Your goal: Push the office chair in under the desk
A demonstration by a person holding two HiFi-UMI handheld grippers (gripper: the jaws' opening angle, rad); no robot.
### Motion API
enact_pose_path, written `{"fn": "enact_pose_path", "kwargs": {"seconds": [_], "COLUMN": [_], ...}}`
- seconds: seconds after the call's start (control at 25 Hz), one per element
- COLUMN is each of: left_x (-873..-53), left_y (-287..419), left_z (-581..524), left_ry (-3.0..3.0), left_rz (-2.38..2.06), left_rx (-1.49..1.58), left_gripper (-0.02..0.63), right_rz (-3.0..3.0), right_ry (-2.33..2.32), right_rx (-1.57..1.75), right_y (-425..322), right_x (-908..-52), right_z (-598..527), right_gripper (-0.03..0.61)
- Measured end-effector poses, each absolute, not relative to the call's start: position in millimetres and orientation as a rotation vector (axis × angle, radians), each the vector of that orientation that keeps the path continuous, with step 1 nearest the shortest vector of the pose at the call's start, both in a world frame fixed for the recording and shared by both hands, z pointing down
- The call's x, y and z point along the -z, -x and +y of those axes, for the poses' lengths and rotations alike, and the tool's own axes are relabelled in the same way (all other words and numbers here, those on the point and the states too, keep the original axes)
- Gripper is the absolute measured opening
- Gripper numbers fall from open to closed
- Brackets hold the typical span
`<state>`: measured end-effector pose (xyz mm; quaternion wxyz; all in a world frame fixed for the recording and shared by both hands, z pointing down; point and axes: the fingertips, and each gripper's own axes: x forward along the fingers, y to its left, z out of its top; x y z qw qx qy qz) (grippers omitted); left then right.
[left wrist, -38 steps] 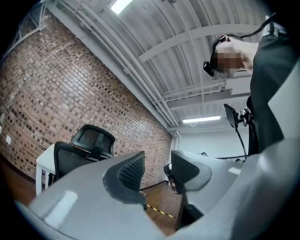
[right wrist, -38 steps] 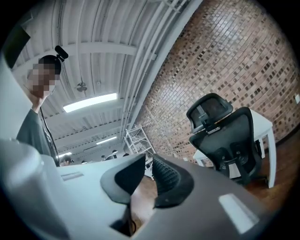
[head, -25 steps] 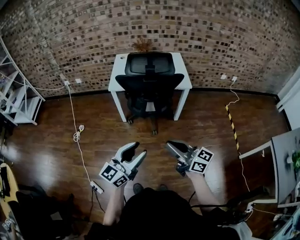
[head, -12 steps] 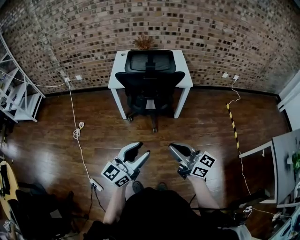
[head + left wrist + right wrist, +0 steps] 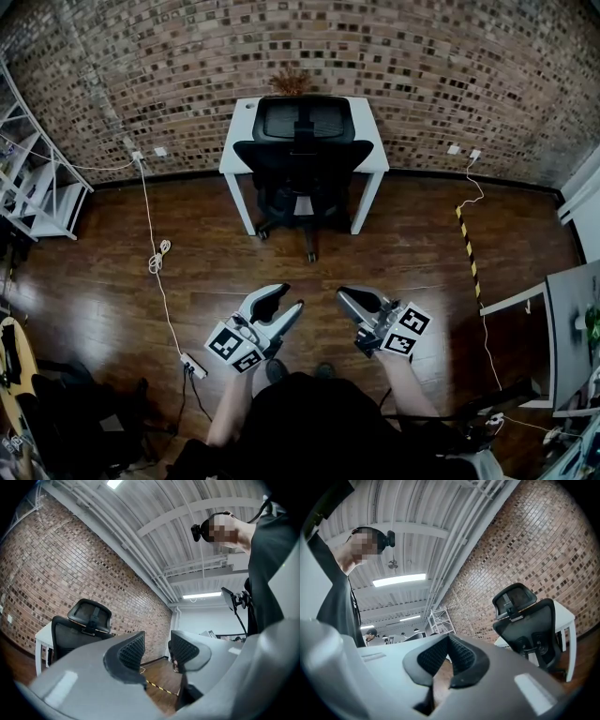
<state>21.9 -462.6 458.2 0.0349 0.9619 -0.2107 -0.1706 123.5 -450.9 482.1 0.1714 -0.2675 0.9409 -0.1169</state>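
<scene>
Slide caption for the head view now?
Left gripper open, right gripper shut, both empty over the wood floor, far from the office chair at the white desk.

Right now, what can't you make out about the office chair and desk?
Office chair seat: head view, hidden behind its own backrest.
Chair wheels: right gripper view, blocked by the right gripper.
Small object on the white desk corner: head view, too small to name.
</scene>
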Motion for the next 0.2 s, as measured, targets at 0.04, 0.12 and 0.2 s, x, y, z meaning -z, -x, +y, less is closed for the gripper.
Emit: {"fn": "enact_pose_path", "kwargs": {"seconds": [0.04,0.12,0.2], "left_x": [-458.5,-458.7,-458.6], "left_y": [-21.9,-22.9,-24.9], "left_z": [-461.9,-461.1,-460.5], "left_ry": [-2.955,-2.954,-2.955], "left_rz": [-0.646,-0.64,-0.633], "left_rx": [0.524,0.521,0.518], "left_gripper": [0.264,0.264,0.264], "right_rz": [2.673,2.675,2.677], "right_ry": [0.759,0.758,0.756], "right_rx": [0.332,0.332,0.33], "right_y": [-122.3,-120.8,-119.8], "right_x": [-482.2,-481.7,-480.9], "right_z": [-450.4,-450.0,-450.0], "right_gripper": [0.0,0.0,0.0]}}
